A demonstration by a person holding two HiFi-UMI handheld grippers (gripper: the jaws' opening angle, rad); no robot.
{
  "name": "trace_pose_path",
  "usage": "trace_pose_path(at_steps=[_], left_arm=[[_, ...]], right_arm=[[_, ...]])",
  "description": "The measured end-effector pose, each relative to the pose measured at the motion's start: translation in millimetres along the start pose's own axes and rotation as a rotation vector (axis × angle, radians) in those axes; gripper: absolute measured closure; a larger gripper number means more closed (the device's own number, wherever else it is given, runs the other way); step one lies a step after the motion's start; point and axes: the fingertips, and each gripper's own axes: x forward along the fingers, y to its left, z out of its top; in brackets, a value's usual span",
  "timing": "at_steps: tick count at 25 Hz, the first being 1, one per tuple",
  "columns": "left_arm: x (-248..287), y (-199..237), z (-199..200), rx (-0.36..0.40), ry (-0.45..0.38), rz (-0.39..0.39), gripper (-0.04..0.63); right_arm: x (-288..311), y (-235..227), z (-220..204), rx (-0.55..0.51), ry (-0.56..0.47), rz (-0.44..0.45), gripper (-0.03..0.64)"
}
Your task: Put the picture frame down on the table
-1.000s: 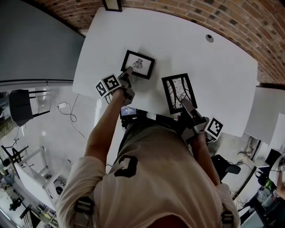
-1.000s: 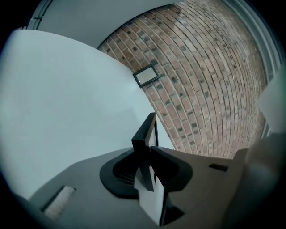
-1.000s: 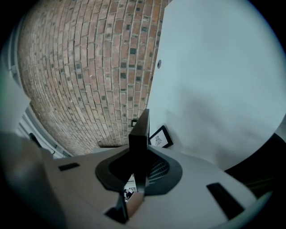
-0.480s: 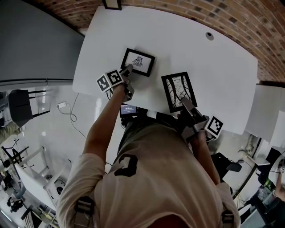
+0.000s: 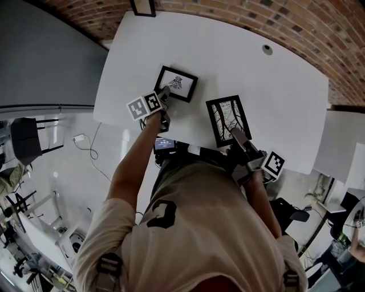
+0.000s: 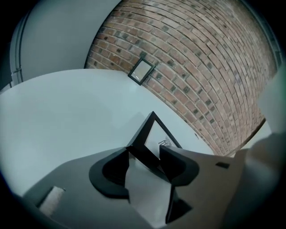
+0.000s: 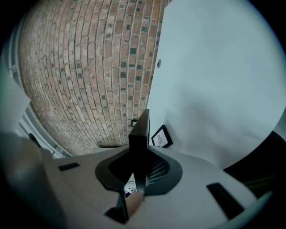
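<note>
Right gripper (image 5: 234, 132) sat nearest our body, jaws clamped on the near edge of the large picture frame (image 5: 228, 118). In the right gripper view (image 7: 138, 166) we saw that frame (image 7: 142, 134) edge-on, pinched between the pads. It reached straight ahead of the jaws over the table (image 5: 256, 80). We couldn't tell whether its underside touched the top.

Left gripper (image 5: 165, 90) was further out, up and to the left of the right one. Its jaws had just been opening and stood apart. In the left gripper view (image 6: 145, 154) the near corner of the small picture frame (image 6: 154, 134) sat in the gap and we saw no pad pressing on it. That frame (image 5: 177, 83) lay flat on the table directly ahead of the left jaws. From the right gripper it showed just beside the clamped frame, further off (image 7: 161, 136).

Beyond both grippers we saw bare white tabletop (image 6: 67, 112). A round hole (image 5: 267, 49) sat well ahead of the right gripper (image 7: 158, 63).

Far ahead of the left gripper, a third frame (image 6: 141, 71) stood at the table's back edge against the brick wall (image 6: 201, 58); head view caught it too (image 5: 143, 5).
</note>
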Motion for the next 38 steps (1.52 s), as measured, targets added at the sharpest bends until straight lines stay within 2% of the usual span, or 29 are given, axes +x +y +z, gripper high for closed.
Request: trace_pose_path(at_steps=[4, 8, 10, 16, 38], left_arm=[[-0.2, 2.4, 1.7, 0.049, -0.002, 0.044, 0.377], [-0.7, 10.0, 0.6, 0.180, 0.027, 0.148, 0.359], [-0.5, 10.5, -1.4, 0.218, 0.041, 0.163, 0.360], [0.7, 10.3, -1.2, 0.245, 0.050, 0.156, 0.360], [4.8, 9.8, -1.1, 0.274, 0.053, 0.158, 0.360]], right_arm=[[0.6, 1.1, -0.3, -0.003, 0.000, -0.001, 0.584], [1.8, 1.8, 0.3, -0.002, 0.002, 0.004, 0.584], [1.0, 1.7, 0.2, -0.001, 0.003, 0.001, 0.584], [1.8, 3.0, 1.6, -0.008, 0.005, 0.005, 0.584], [-14.1, 1.4, 4.4, -0.017, -0.020, 0.005, 0.584]])
